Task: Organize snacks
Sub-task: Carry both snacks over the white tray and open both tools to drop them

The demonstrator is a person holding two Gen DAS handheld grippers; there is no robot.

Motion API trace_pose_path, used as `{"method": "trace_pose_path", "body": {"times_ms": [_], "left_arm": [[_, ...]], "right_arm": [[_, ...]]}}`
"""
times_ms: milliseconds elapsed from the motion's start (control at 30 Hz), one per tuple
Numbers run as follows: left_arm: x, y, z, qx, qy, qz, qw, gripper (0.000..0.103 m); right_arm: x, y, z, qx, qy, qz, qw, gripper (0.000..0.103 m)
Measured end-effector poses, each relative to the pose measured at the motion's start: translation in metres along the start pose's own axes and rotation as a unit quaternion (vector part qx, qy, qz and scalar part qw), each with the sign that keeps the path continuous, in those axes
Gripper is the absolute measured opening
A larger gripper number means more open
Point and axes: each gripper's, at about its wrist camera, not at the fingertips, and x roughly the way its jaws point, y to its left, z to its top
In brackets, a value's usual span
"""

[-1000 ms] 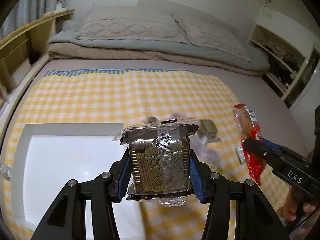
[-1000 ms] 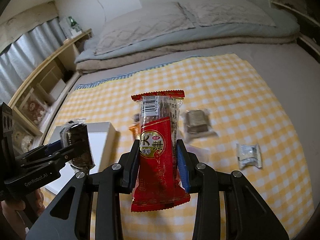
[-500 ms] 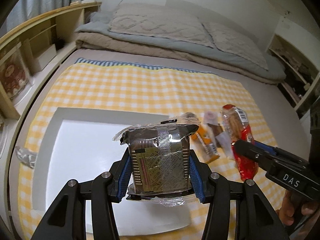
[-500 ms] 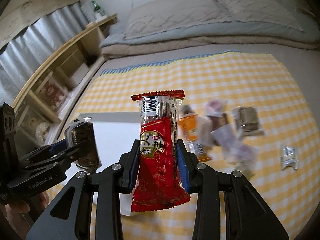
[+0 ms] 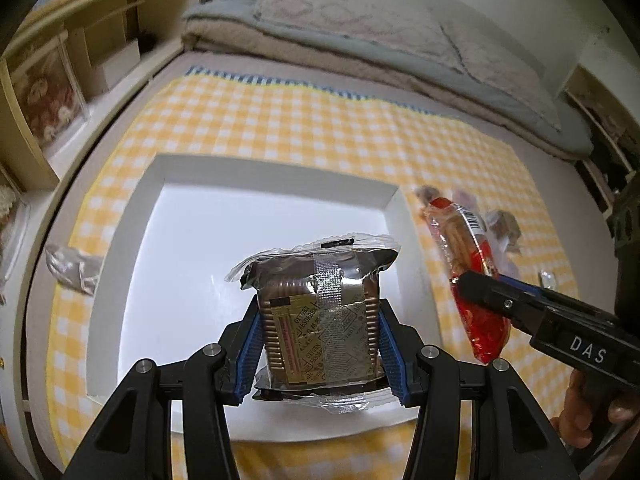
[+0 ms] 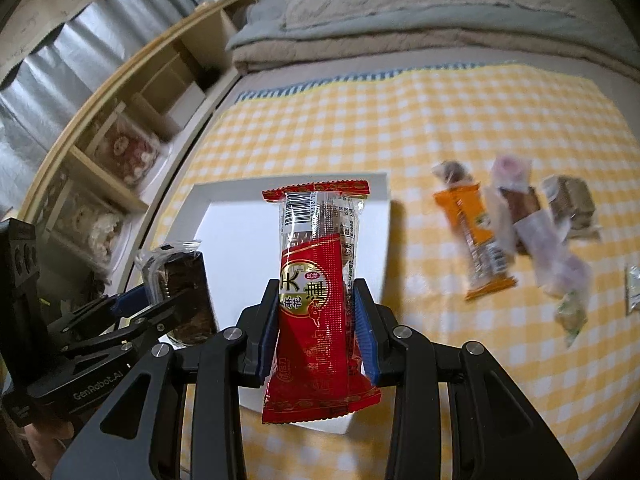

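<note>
**Now carrying two snacks to the tray**

Already in the carrying step, as judged from the pictures. Left gripper (image 5: 320,340) with jaws clenched on the biscuit pack (image 5: 320,312), a brown stack in clear wrap with an oxygen absorber sachet inside; held upright, above the white tray (image 5: 200,168) and not touching its floor. Right gripper (image 6: 318,332) with jaws clenched on the red bar (image 6: 320,296), also upright, held in the air over the right part of the tray. Tray lying on the yellow checked cloth (image 5: 300,120) on the bed, with nothing inside it so far as seen.

Still waiting on the cloth, right of the tray: an orange bar (image 6: 476,240), a brown pack (image 6: 570,200) and some pale wrappers, blurred and hard to name. One small bag (image 5: 72,264) at the left of the tray.

Next move, probably: lower each snack to the tray floor, then release the jaws. Calls for keeping the two grippers apart, since both hang over the same tray, and for laying the packs side by side, leaving room for the rest.
</note>
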Motion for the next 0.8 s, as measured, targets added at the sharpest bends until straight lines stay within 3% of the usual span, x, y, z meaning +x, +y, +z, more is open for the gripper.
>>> {"method": "trace_pose_path", "body": {"times_ms": [567, 800], "left_arm": [[0.072, 0.000, 0.009, 0.026, 0.102, -0.009, 0.9944, 0.051], [0.090, 0.004, 0.012, 0.024, 0.118, -0.009, 0.9926, 0.051]], "right_arm": [[0.066, -0.026, -0.003, 0.113, 0.102, 0.009, 0.988, 0.035], [0.077, -0.034, -0.006, 0.129, 0.126, -0.024, 0.983, 0.040]]}}
